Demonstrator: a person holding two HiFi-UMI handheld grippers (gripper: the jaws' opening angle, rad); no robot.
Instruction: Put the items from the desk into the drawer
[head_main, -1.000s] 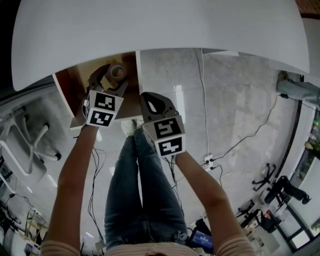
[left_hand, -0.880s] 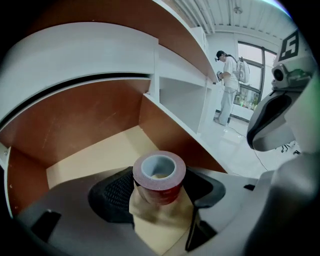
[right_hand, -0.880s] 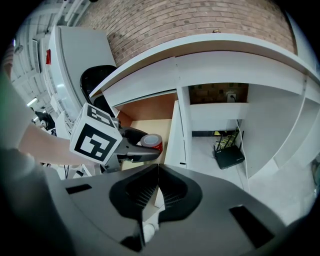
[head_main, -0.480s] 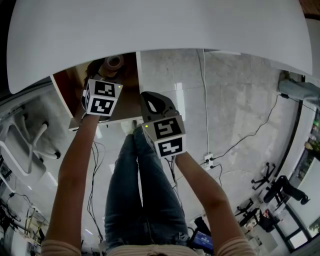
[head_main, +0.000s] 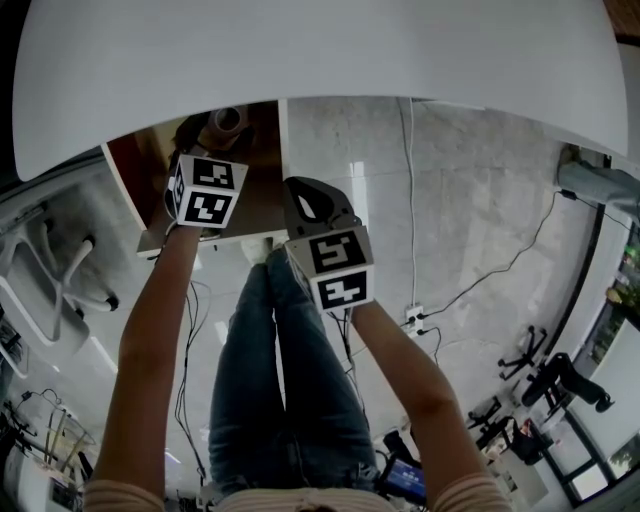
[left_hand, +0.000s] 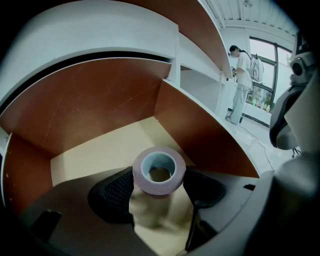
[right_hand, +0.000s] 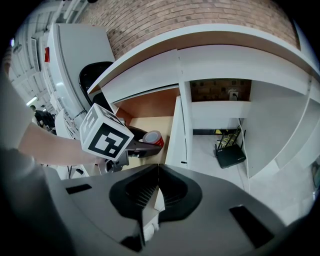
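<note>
Under the white desk (head_main: 320, 50) a drawer (head_main: 122, 172) stands open, with brown walls (left_hand: 100, 110) and a pale floor. My left gripper (left_hand: 159, 181) is shut on a roll of reddish-brown tape (left_hand: 159, 171) and holds it above the drawer floor. From the head view the tape roll (head_main: 225, 120) shows just under the desk edge, ahead of the left gripper (head_main: 216, 136). The right gripper (head_main: 310, 205) hovers beside the drawer's white right wall. Its jaws are shut with nothing between them (right_hand: 157, 192). The right gripper view also catches the tape roll (right_hand: 153, 138) and the drawer (right_hand: 150, 107).
The person's jeans-clad legs (head_main: 280, 380) are below both grippers. Cables (head_main: 470, 290) trail over the tiled floor, and a chair (head_main: 50, 290) stands at the left. A black box (right_hand: 230, 155) sits under the desk. Another person (left_hand: 243, 85) stands far off by a window.
The left gripper has carried the tape roll forward, deeper into the open drawer. The right gripper has hardly moved.
</note>
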